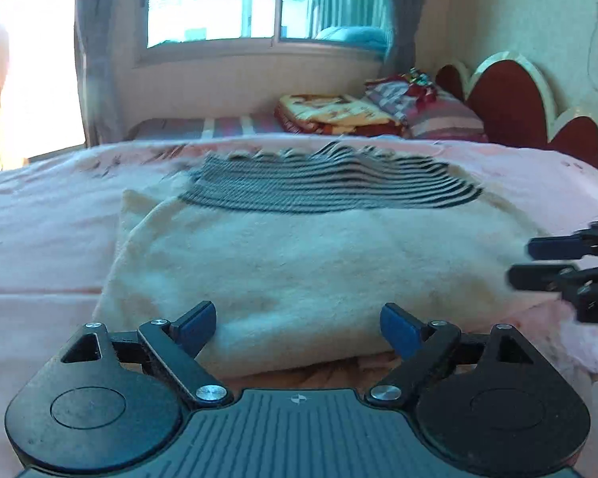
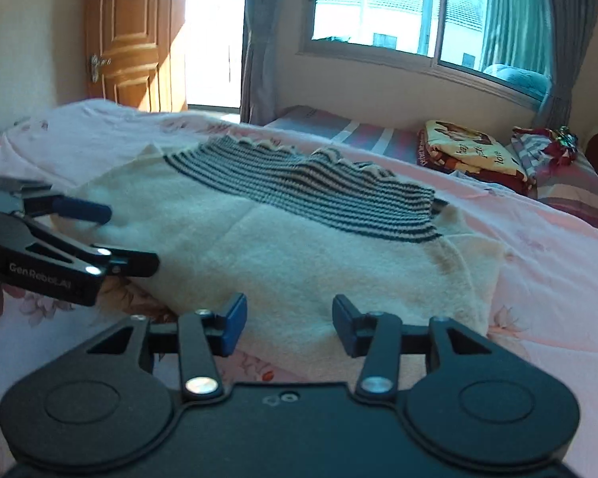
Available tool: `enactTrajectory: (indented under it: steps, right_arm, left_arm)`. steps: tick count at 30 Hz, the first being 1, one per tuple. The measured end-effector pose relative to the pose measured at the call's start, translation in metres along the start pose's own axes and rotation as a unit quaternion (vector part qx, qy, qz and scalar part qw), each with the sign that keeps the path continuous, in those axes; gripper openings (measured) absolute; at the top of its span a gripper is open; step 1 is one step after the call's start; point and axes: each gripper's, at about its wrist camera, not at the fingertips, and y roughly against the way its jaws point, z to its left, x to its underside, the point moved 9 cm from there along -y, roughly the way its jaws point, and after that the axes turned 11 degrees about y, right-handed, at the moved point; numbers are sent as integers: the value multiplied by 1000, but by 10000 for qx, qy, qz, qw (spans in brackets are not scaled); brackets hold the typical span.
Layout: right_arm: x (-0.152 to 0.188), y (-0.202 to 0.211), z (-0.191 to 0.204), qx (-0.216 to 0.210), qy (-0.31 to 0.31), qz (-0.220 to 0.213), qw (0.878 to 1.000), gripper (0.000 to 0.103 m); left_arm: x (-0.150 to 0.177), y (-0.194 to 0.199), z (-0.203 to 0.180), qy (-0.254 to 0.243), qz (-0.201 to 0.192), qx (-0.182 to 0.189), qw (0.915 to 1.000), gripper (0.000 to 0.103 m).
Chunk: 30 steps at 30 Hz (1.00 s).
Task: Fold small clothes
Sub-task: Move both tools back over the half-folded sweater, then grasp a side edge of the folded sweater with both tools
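Bed [image 1: 40,239] with pink floral cover, cover mostly flat with mild wrinkles. Cream sweater [image 1: 299,259] lies spread directly on it, centre of bed, grey-and-white striped part [image 1: 319,187] at its far end with a wavy, slightly bunched edge. Near hem of sweater sits close to the bed's near edge. Beyond the pink cover, a striped sheet [image 2: 362,133] shows by the window wall, with a folded red-yellow printed blanket [image 2: 470,151] and a striped pillow [image 2: 570,183] lying on it.
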Motion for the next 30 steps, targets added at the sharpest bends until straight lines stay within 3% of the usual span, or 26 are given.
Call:
enactTrajectory:
  steps: [2,4,5,7,10,12,13,14,16,20,27,28,29,30]
  right_arm:
    - [22,-11,-20,140,-181,408,9989,47]
    - [25,-11,-26,-78,-410,353,9985,50]
    - [22,-11,-25,-65,-327,425,9985,49]
    - [12,-3,-24,-28,-378,305,9988,49]
    - [5,10,-23,-136,-619,66,9980,46]
    - [4,14,-22,-218,-743,-18,9970,36]
    - [3,15,-21,-276,-817,-10,9963,24]
    - [4,14,-20,-348,-934,27,9950,15]
    - [3,12,-20,-448,-1149,24,9924,15]
    - [-1,10,-19,-549,-1436,-32,9881,15]
    - [-12,-8,-17,-782,-1647,-50,9832,15]
    - [-15,-12,-18,-819,-1705,-59,9819,15]
    - [-19,-17,-19,-834,-1735,-72,9813,14]
    - [-22,-20,-19,-841,-1749,-89,9810,13]
  left_arm:
    - [7,-2,9,-129,6,73,9999,89]
    - [8,-2,3,-565,79,-103,9983,89]
    - [6,2,3,-490,116,-125,9987,89]
    - [2,16,9,-124,51,-61,9999,89]
    - [6,38,33,802,-46,98,9967,89]
    - [16,40,49,1327,41,73,9911,89]
    - [20,38,56,1527,76,48,9882,88]
    - [25,34,62,1798,149,43,9836,81]
    - [25,29,75,2476,19,163,9687,76]
    - [20,13,97,3802,-388,468,9229,75]
    - [13,-13,103,4620,-792,628,8811,74]
    - [13,-17,104,4669,-816,596,8785,68]
    - [12,-22,104,4662,-805,526,8794,55]
    - [12,-29,105,4597,-746,386,8841,22]
